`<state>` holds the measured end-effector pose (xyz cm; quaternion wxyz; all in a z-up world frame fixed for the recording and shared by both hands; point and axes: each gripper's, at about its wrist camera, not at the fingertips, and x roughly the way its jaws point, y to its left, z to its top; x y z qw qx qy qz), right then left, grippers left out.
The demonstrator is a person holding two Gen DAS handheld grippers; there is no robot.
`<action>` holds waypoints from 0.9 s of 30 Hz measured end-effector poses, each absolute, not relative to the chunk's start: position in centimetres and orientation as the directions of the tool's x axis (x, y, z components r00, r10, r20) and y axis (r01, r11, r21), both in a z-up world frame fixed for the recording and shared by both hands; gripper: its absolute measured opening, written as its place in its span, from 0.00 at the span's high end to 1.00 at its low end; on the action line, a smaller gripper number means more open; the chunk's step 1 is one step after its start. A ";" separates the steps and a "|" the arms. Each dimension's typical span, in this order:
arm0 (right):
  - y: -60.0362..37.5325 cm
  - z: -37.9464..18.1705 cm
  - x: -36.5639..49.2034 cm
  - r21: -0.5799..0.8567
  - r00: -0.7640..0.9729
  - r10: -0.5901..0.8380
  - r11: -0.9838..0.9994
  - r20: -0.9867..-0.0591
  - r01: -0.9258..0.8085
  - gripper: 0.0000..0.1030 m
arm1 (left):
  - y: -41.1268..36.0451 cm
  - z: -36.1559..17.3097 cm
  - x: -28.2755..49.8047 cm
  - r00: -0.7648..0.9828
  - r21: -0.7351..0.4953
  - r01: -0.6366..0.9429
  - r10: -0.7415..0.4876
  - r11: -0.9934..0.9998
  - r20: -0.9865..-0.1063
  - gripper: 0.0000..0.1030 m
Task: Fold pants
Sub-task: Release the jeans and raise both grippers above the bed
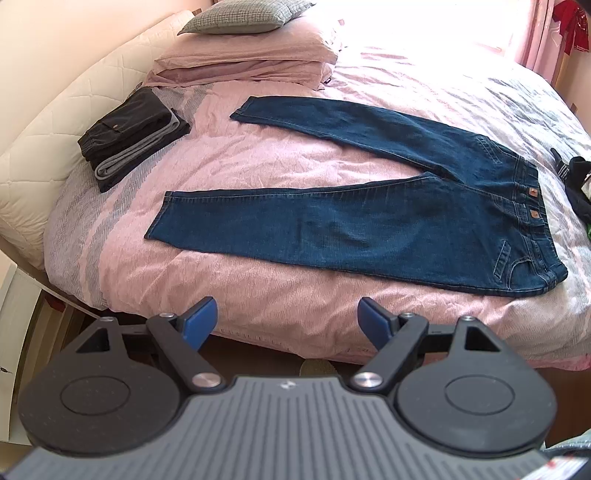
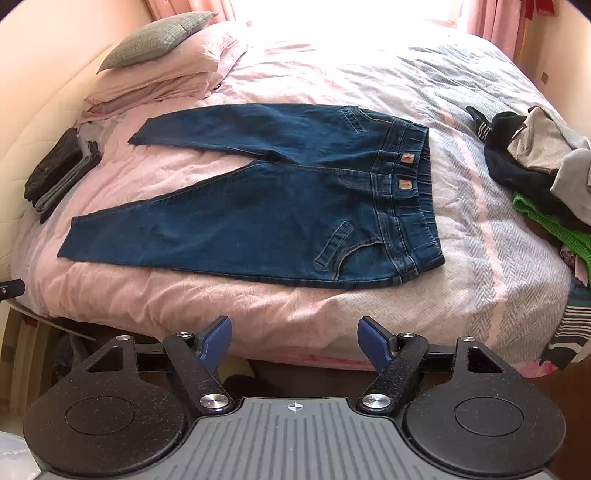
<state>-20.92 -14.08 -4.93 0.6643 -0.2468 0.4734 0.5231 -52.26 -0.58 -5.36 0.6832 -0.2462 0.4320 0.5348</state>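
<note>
Blue jeans flat on the pink bed, legs splayed left, waistband right; left hand-held gripper and right hand-held gripper both angled down, jaws spread and empty, over the bed's near edge, clear of the denim.

No legible text or labels anywhere.

Bright daylight floods in from the far window, blowing out the pink striped bedspread there. Fisheye curvature bends the edges; corners darken.
</note>
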 end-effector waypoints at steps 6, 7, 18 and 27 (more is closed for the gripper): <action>-14.1 -5.1 -21.0 0.167 0.001 0.456 0.329 -0.890 -0.929 0.30 | -1.0 -5.4 -52.3 0.053 0.129 -0.941 0.514 0.312 -0.856 0.21; -14.1 -5.1 -21.0 0.168 0.001 0.456 0.329 -0.890 -0.929 0.30 | -1.1 -5.5 -52.3 0.052 0.130 -0.941 0.512 0.312 -0.857 0.21; -14.4 -5.1 -20.7 0.170 -0.007 0.457 0.315 -0.889 -0.934 0.29 | -2.1 -5.5 -52.0 0.045 0.134 -0.943 0.515 0.305 -0.856 0.21; -14.6 -4.9 -20.6 0.167 -0.014 0.466 0.288 -0.885 -0.943 0.29 | -2.9 -5.4 -51.7 0.038 0.138 -0.944 0.512 0.300 -0.858 0.21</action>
